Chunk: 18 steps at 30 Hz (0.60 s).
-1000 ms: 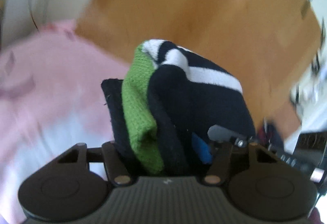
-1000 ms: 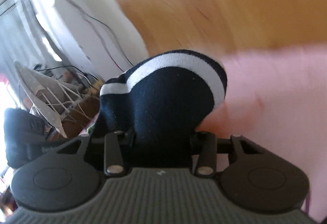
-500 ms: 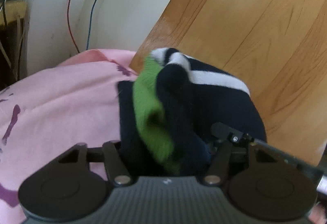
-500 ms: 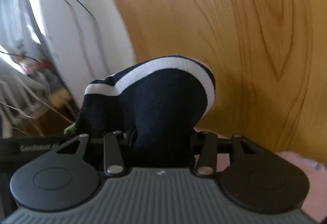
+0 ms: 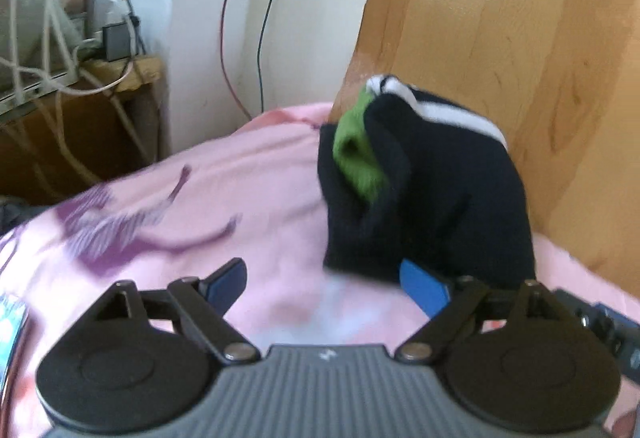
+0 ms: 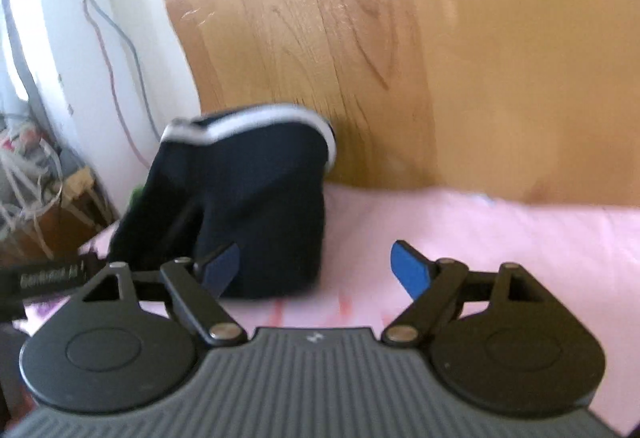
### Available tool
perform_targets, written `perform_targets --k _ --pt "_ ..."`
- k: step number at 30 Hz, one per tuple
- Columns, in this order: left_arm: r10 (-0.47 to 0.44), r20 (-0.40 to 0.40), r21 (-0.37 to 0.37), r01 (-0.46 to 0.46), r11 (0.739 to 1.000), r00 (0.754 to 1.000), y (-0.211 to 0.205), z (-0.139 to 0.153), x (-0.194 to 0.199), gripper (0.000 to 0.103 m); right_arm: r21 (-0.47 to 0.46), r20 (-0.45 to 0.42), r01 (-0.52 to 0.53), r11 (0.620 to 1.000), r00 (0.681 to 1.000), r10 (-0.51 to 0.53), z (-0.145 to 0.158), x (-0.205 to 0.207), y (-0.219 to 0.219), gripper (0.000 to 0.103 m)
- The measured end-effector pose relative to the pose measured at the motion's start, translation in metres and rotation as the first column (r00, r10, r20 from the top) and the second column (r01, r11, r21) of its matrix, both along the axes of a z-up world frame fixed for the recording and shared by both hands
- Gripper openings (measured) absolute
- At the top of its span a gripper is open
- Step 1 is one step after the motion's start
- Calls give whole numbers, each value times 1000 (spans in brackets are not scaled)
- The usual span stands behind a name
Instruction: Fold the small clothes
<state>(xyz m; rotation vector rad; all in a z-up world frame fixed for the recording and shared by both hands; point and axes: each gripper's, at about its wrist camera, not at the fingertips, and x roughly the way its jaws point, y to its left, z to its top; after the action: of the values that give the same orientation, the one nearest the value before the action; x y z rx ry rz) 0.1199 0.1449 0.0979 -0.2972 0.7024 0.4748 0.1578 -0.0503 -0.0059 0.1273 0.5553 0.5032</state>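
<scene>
A folded dark navy garment [image 5: 432,190] with white stripes and a green inner part [image 5: 356,154] stands on the pink bedsheet [image 5: 240,206] against the wooden headboard [image 5: 520,38]. It also shows in the right wrist view [image 6: 256,206]. My left gripper [image 5: 324,284] is open and empty, with the garment just ahead of its right finger. My right gripper [image 6: 316,266] is open and empty, with the garment in front of its left finger.
A white wall [image 5: 216,18] with red and dark cables [image 5: 244,18] lies left of the headboard. A wooden side table [image 5: 80,110] with white cables and clutter stands at the far left. The pink sheet has a purple print [image 5: 120,234].
Both grippers have opened and let go of the garment. It now rests on the sheet by the headboard, and both grippers have drawn back a little.
</scene>
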Motion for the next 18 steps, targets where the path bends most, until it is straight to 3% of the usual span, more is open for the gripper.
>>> perform_targets --k 5,11,18 --pt "-34 -31 39 35 999 999 -34 -1 -25 93 4 -30 24 1000 999 -24 -11 -70 -33 85" --pt "-76 -67 62 80 995 995 -73 -6 -40 94 -37 3 17 999 1000 -17 -9 -99 -36 86" --pt "-88 -90 82 95 992 992 -106 -11 -49 96 -22 13 64 998 998 -64 -16 -114 -60 87"
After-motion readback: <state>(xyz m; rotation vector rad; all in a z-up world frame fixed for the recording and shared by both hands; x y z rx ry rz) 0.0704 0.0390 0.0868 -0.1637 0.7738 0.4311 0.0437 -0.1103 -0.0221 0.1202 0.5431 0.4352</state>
